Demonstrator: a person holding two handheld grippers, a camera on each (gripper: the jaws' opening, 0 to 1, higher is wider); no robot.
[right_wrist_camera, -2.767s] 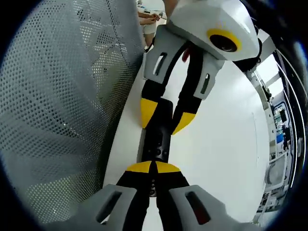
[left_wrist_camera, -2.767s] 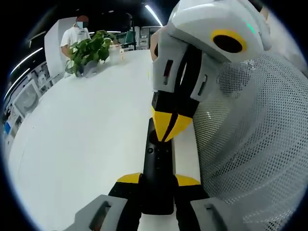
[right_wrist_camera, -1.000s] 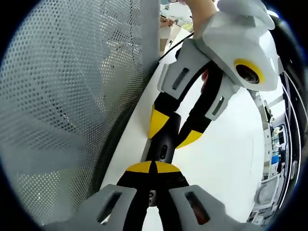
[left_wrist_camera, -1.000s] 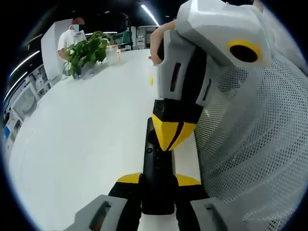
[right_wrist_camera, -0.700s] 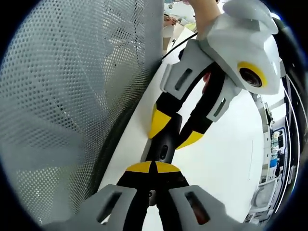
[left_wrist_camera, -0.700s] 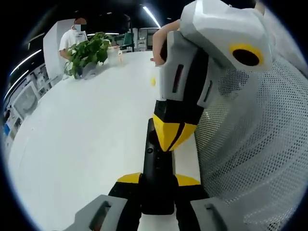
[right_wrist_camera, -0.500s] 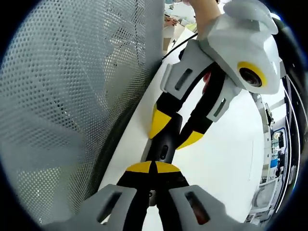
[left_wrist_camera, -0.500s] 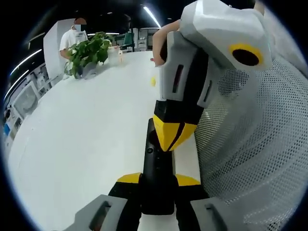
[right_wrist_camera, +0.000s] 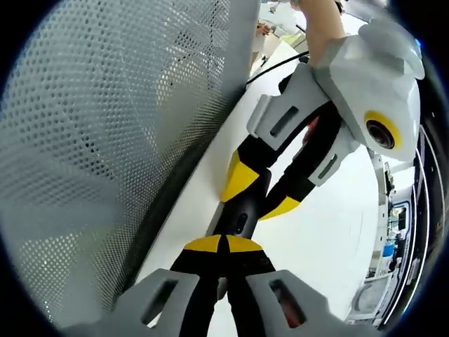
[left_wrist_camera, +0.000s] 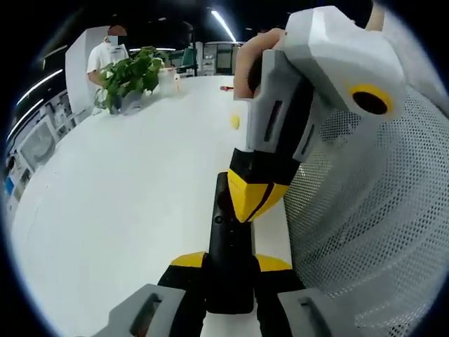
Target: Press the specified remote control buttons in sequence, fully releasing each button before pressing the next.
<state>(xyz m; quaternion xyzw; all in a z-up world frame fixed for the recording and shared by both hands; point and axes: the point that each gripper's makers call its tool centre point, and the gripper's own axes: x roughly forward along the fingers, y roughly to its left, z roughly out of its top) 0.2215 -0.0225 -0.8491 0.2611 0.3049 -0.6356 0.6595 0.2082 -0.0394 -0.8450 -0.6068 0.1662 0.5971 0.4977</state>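
left gripper (left_wrist_camera: pixel 229 261) jaws pinch black remote (left_wrist_camera: pixel 228 242), 6 o'clock on white table (left_wrist_camera: pixel 126 189) | right gripper (left_wrist_camera: pixel 254 203) tips pressed together on remote's buttons, body tilted further toward mesh screen (left_wrist_camera: pixel 358 232) than 0.5 s ago | judged: press ongoing, not released

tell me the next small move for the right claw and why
Probably lift the right claw straight up off the remote before going for another button. Its shut yellow tips look to be down on the button face, though contact is hard to confirm, and each press should release fully. The left claw grips the remote on the white table, so it should stay put.
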